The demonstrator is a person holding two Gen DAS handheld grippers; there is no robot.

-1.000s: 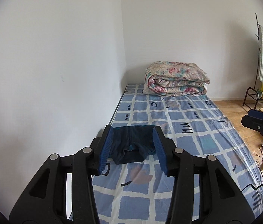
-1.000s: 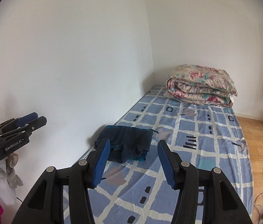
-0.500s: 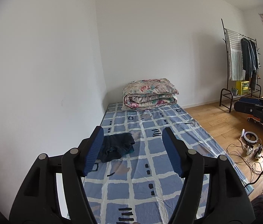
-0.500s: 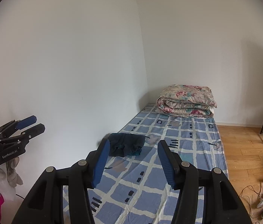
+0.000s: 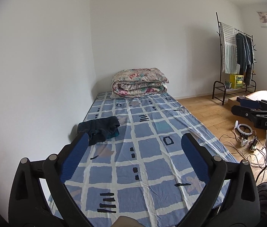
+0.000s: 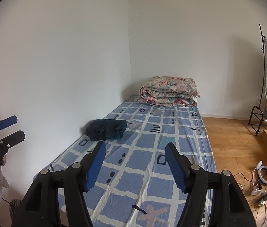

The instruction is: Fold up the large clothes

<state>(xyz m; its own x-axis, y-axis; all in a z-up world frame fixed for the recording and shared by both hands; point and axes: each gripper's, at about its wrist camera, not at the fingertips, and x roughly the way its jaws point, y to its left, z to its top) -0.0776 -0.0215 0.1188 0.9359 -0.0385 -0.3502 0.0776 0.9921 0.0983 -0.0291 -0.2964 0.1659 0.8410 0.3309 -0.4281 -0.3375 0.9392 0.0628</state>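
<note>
**Both grippers let go and back off from the folded garment**

A second ago the dark garment (image 5: 99, 131) sat right between the blue pads of the left gripper (image 5: 133, 147) and just ahead of the right gripper (image 6: 135, 151). Now both views take in most of the bed (image 5: 152, 170), and the garment has shrunk to a small bundle further up the frame. Both grippers have pulled back along the bed. The jaws of both are opening, the left spread very wide, the right less so, and neither has anything between its pads.

The garment lies as a compact, folded bundle on the checked sheet, close to the wall. My reading is that this piece is finished and set aside, and the hands are retreating, likely to fetch the next item.

In the left wrist view the garment sits left of centre, just above and touching the tip of the left pad in the picture, though it is well apart from it on the bed. In the right wrist view it lies left of centre, above the left pad. A rolled floral quilt (image 6: 169, 91) rests at the far end of the bed.
</note>
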